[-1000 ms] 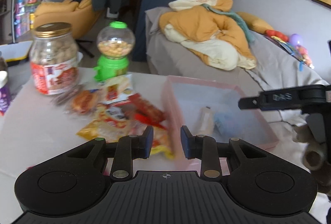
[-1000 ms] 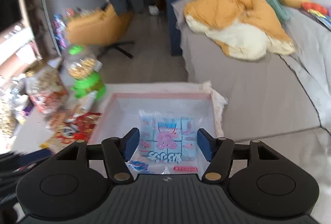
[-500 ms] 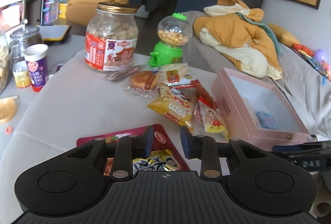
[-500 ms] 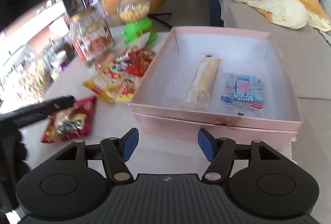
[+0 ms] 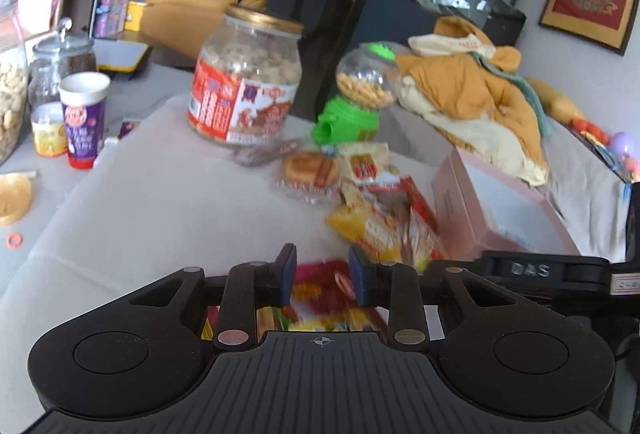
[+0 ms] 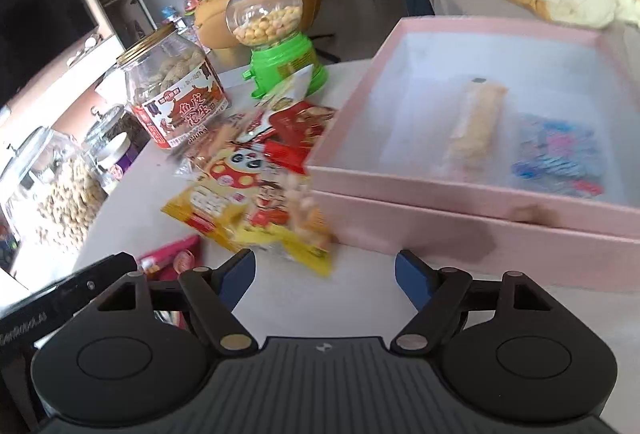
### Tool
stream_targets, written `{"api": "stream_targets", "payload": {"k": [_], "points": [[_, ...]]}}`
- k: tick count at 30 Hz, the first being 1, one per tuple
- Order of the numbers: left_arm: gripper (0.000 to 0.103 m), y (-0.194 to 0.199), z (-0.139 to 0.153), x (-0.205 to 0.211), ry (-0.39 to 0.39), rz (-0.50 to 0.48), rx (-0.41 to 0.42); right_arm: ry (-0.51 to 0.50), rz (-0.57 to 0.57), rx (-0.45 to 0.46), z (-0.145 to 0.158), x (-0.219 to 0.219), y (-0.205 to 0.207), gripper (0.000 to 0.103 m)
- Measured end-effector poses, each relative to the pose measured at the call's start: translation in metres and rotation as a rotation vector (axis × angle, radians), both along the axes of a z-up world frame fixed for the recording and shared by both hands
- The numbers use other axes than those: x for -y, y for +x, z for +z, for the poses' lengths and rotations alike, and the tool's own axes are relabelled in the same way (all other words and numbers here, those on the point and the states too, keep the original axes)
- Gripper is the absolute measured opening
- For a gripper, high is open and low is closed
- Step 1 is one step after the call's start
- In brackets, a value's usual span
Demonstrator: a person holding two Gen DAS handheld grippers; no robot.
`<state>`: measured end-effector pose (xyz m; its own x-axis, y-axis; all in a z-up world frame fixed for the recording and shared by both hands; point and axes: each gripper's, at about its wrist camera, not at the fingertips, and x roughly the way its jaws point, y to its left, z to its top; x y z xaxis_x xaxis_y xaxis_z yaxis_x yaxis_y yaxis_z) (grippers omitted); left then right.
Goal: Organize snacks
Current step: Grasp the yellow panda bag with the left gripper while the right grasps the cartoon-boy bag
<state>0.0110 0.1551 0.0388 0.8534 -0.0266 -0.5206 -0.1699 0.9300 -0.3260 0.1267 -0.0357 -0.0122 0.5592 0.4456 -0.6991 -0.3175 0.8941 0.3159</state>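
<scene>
A pink box (image 6: 460,193) stands on the table's right side, holding a pale stick snack (image 6: 476,125) and a blue-pink packet (image 6: 556,157). Left of it lies a pile of packets with a yellow one (image 6: 248,218) in front and a red one (image 6: 300,129) behind. My right gripper (image 6: 324,274) hovers low just before the yellow packet; its jaws are opening and nothing is between them. My left gripper (image 5: 322,276) stands narrowly open and empty over another red packet (image 5: 320,286). The pink box (image 5: 452,193) lies to its right.
Behind the pile stand a big peanut jar (image 5: 246,81) and a green candy dispenser (image 5: 356,101). A purple cup (image 5: 84,117) and glass jars (image 5: 8,85) crowd the table's left edge. A sofa with an orange blanket (image 5: 472,93) lies beyond the box.
My right gripper left the blue-pink packet in the box, drew back and swung left to the pile, its jaws widening. My left gripper swung left from the box to over the red packet.
</scene>
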Motion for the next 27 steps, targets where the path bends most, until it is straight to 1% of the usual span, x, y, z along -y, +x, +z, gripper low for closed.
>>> {"api": "stream_targets", "payload": {"k": [3, 7, 8, 9, 12, 15, 17, 18, 20, 23, 25, 26, 27], "points": [[0.032, 0.006, 0.002, -0.003, 0.002, 0.008, 0.002, 0.046, -0.081, -0.026, 0.001, -0.014, 0.009, 0.079], [0.032, 0.003, -0.001, -0.005, -0.004, 0.001, 0.000, 0.174, -0.170, -0.058, -0.004, -0.023, 0.026, 0.079], [0.032, 0.002, -0.001, -0.005, -0.004, 0.001, -0.001, 0.194, -0.194, -0.075, -0.007, -0.023, 0.030, 0.080], [0.032, 0.001, -0.001, -0.007, -0.006, 0.002, -0.001, 0.193, -0.197, -0.073, -0.007, -0.024, 0.032, 0.079], [0.032, 0.007, 0.001, -0.010, -0.009, 0.011, 0.000, 0.068, -0.098, -0.057, -0.002, -0.032, 0.031, 0.056], [0.032, 0.029, 0.004, -0.004, 0.004, -0.016, -0.025, 0.037, 0.004, -0.059, -0.001, -0.020, 0.021, 0.052], [0.032, 0.048, 0.005, 0.007, 0.032, -0.051, -0.047, 0.006, 0.061, -0.052, 0.000, -0.010, 0.010, 0.051], [0.032, 0.059, 0.006, 0.015, 0.064, -0.074, -0.057, -0.016, 0.081, -0.047, 0.000, -0.005, 0.003, 0.051], [0.032, 0.077, 0.006, 0.035, 0.166, -0.103, -0.077, -0.050, 0.112, -0.032, 0.001, 0.008, -0.013, 0.051], [0.036, 0.097, -0.002, 0.069, 0.372, -0.153, -0.138, -0.108, 0.121, 0.016, 0.002, 0.029, -0.038, 0.051], [0.049, 0.101, -0.008, 0.086, 0.486, -0.183, -0.153, -0.137, 0.103, 0.053, 0.000, 0.042, -0.048, 0.051], [0.052, 0.102, -0.010, 0.093, 0.538, -0.198, -0.162, -0.147, 0.088, 0.072, -0.001, 0.048, -0.051, 0.051], [0.053, 0.103, -0.011, 0.096, 0.569, -0.203, -0.165, -0.153, 0.075, 0.086, -0.002, 0.054, -0.054, 0.051]]}}
